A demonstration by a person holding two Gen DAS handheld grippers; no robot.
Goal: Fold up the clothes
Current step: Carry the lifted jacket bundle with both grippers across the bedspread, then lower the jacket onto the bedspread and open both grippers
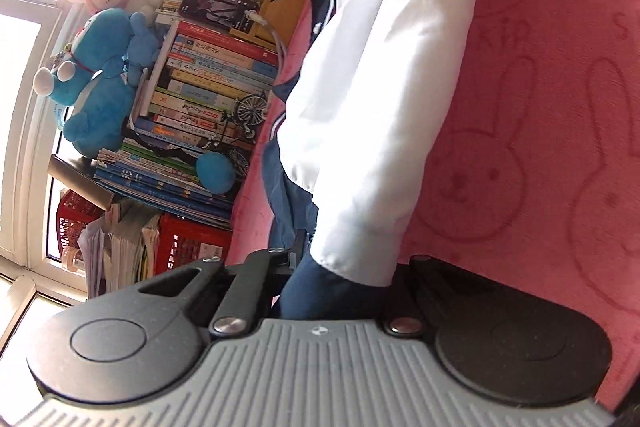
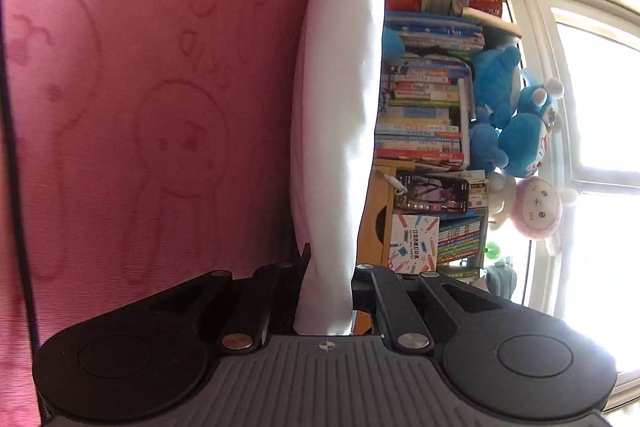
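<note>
Both tools were clamped on one garment: the left tool (image 1: 340, 279) pinched the navy cuff of the white jacket (image 1: 384, 75), and the right tool (image 2: 326, 291) pinched its white fabric. The jacket stretched away from each tool over the pink rabbit-patterned blanket (image 1: 540, 147), with stacked books (image 1: 208, 75) beyond.

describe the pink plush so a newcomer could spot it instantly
Start at the bright window and the book stack beside it. Plush toys sit between the books and the glass. The pink plush is the one with a pale round face inside a pink hood; its nearest neighbours are blue, plus one small cream toy against it.
</note>
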